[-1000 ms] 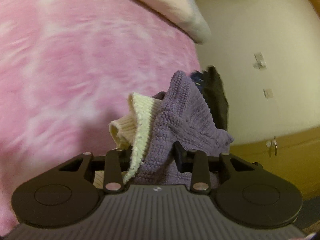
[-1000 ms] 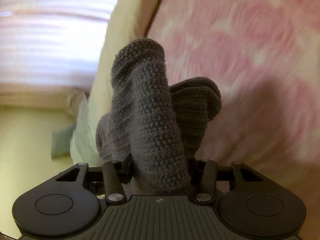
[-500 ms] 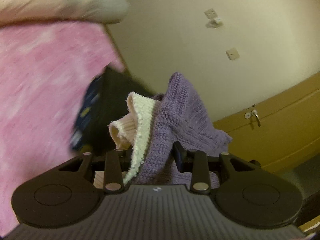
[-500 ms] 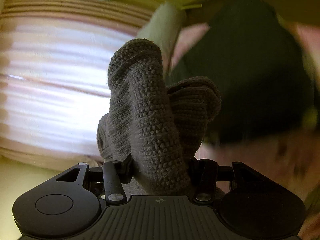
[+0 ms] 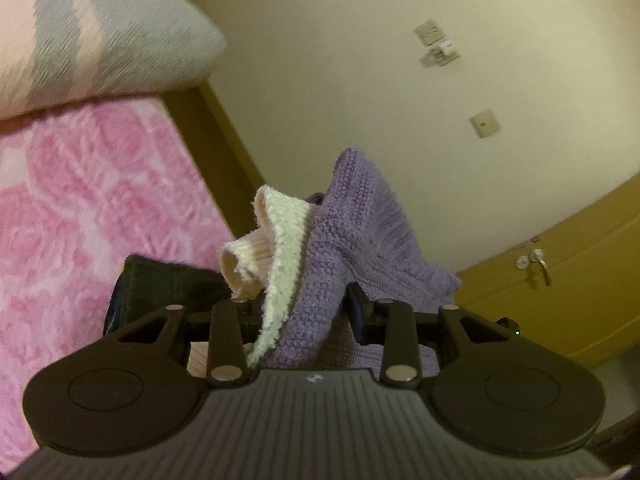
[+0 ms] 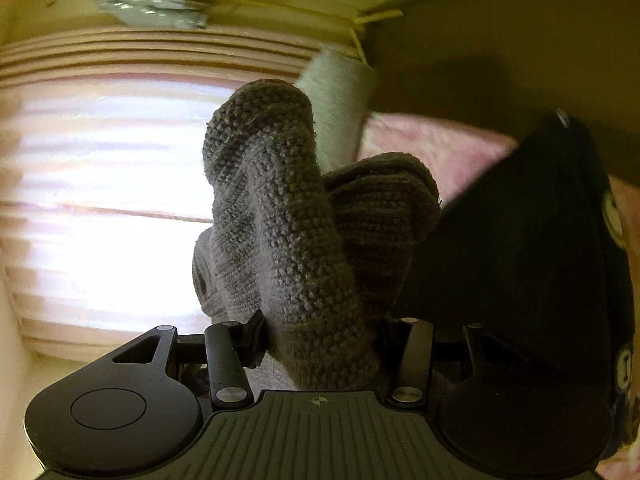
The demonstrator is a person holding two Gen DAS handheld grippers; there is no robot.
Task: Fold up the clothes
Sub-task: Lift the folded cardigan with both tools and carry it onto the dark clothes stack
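Both jaws squeeze the purple sweater [image 5: 352,248]: left gripper [image 5: 304,312] and right gripper [image 6: 320,332] hold bunched corners up at twelve o'clock. No fold shows yet; laying it flat on the pink bed [image 5: 88,208] is left.

Home bedroom: bed with fuzzy pink floral blanket [image 5: 92,216], grey-and-pink striped pillow [image 5: 96,32], cream wall with switch plates [image 5: 485,123], window with pink slatted blinds [image 6: 100,184].
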